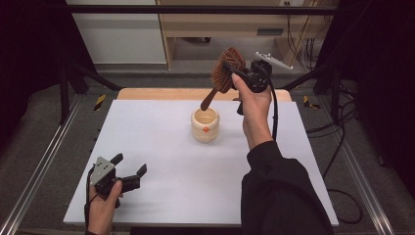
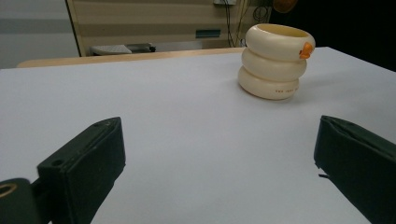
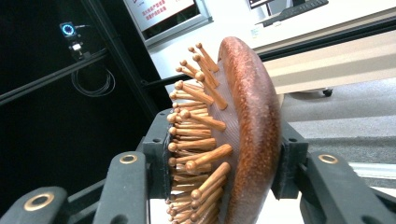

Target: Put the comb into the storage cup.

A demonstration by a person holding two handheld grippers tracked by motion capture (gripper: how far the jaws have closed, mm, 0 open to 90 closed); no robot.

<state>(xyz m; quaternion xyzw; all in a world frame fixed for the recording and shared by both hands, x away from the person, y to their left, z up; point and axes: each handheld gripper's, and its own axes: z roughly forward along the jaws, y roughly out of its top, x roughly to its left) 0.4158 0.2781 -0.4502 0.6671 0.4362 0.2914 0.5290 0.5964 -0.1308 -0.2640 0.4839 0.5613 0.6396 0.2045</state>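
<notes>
The table (image 1: 161, 161) is seen under a cream holder (image 1: 205, 124) at its centre. A brush (image 1: 224, 74) is pinched at its head by the right gripper (image 1: 234, 72), handle tilted down above the holder's 12 o'clock rim. The left gripper (image 1: 128, 169), at 7 o'clock, is spread wide.

Hairbrush (image 1: 226, 71) hangs above the cup (image 1: 205, 124) — mid-table (image 1: 161, 161), left gripper (image 1: 128, 174) near-left.

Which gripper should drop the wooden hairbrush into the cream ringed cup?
Right. The right gripper already clamps the wooden hairbrush, handle tip just above the cream ringed cup. The left gripper rests open near the table's front edge.
</notes>
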